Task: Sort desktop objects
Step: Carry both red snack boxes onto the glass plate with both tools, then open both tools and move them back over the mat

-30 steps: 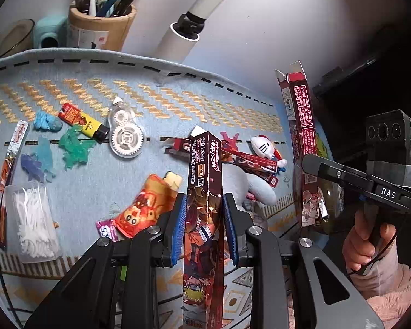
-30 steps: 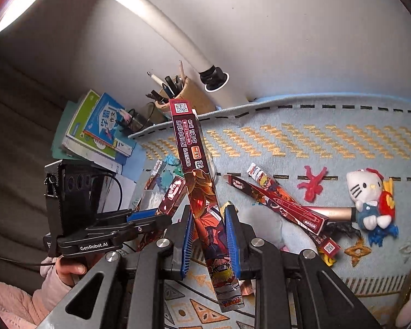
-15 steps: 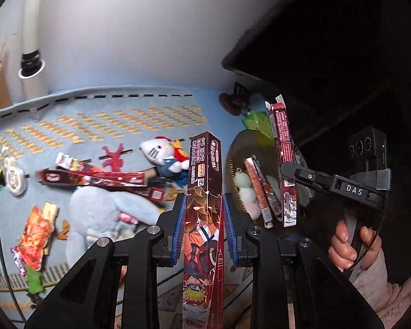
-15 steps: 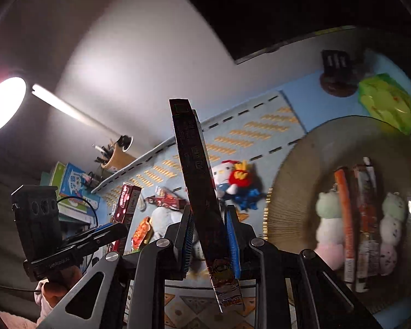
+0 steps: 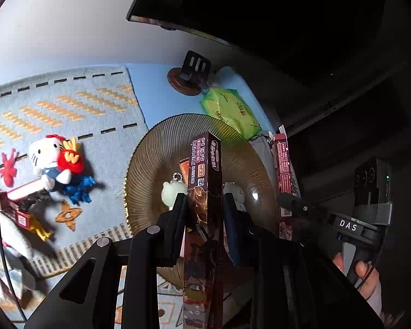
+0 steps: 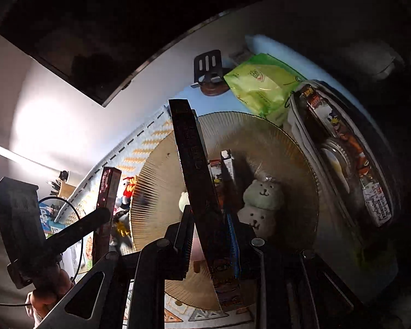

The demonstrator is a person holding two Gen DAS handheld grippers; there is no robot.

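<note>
Blue desk mat [image 5: 68, 104] has slid toward nine o'clock; now both grippers hang over the ribbed plate [image 5: 150, 148] — left gripper [image 5: 204, 213] and right gripper [image 6: 209, 229] each clamp a slim box, ready to drop.

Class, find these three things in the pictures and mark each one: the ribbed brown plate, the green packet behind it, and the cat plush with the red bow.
ribbed brown plate [image 5: 148, 164], left wrist view, bare ribbed rim on its left.
green packet [image 5: 230, 109], left wrist view, middle of its wrapper.
cat plush [image 5: 42, 150], left wrist view, its white face.
</note>
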